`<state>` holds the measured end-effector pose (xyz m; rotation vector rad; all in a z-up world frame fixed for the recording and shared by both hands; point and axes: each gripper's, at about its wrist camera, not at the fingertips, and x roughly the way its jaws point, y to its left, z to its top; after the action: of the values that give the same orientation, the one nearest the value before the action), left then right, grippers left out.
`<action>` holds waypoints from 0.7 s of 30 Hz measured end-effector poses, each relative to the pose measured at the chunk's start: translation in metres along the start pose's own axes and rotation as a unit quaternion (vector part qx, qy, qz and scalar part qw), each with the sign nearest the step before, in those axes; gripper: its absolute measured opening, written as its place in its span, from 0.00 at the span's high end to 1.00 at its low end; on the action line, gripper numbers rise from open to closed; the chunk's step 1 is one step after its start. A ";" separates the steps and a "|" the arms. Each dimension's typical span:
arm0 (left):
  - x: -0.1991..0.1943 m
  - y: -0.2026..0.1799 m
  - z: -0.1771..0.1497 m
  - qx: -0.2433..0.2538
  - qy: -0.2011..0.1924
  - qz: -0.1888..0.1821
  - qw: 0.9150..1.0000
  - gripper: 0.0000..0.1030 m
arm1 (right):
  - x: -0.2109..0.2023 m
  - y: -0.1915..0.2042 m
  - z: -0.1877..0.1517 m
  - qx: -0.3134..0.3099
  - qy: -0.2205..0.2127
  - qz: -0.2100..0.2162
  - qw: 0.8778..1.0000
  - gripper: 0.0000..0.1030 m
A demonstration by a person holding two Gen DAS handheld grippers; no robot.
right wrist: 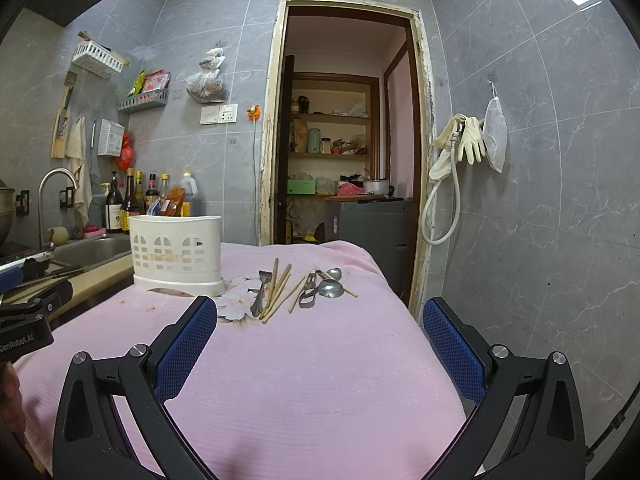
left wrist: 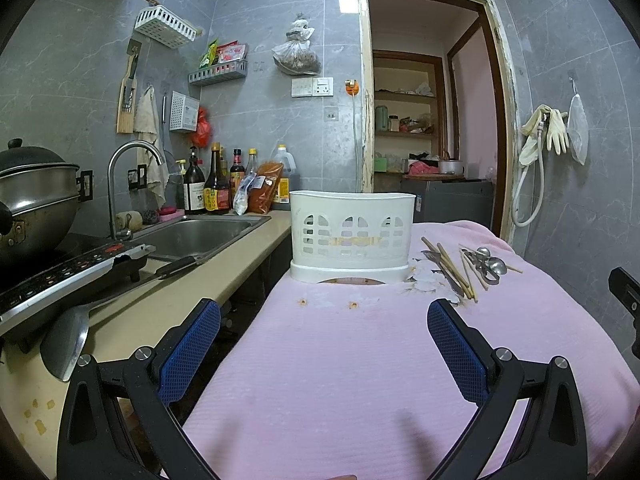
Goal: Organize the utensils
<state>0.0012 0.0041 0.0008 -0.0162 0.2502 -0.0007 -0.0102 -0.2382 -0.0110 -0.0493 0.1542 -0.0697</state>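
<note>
Only the left view shows the spatula [left wrist: 64, 344] (beside the sink [left wrist: 200, 236]).

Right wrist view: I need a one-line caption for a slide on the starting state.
Open right gripper above pink cloth; chopsticks and spoons lie loose beside the white utensil basket.

Even cool indoor light, sharp focus, heavy fisheye bending, dark corners.

Matt pink cloth [right wrist: 304, 380], white plastic caddy [right wrist: 176, 252], wooden chopsticks [right wrist: 280, 288], shiny metal spoons [right wrist: 330, 289].
</note>
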 end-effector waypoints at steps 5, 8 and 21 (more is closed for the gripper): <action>0.000 0.000 0.000 0.000 0.000 0.000 1.000 0.01 | 0.001 -0.002 0.000 0.001 0.001 0.000 1.000 0.00; 0.000 0.001 0.000 0.000 0.000 0.000 1.000 0.01 | 0.000 -0.004 0.000 0.000 0.001 -0.001 1.000 0.00; 0.000 0.000 0.000 0.001 0.001 0.000 1.000 0.01 | 0.002 0.001 -0.003 0.000 0.002 0.001 1.000 0.00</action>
<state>0.0014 0.0039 0.0008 -0.0149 0.2515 -0.0011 -0.0082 -0.2376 -0.0141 -0.0499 0.1586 -0.0680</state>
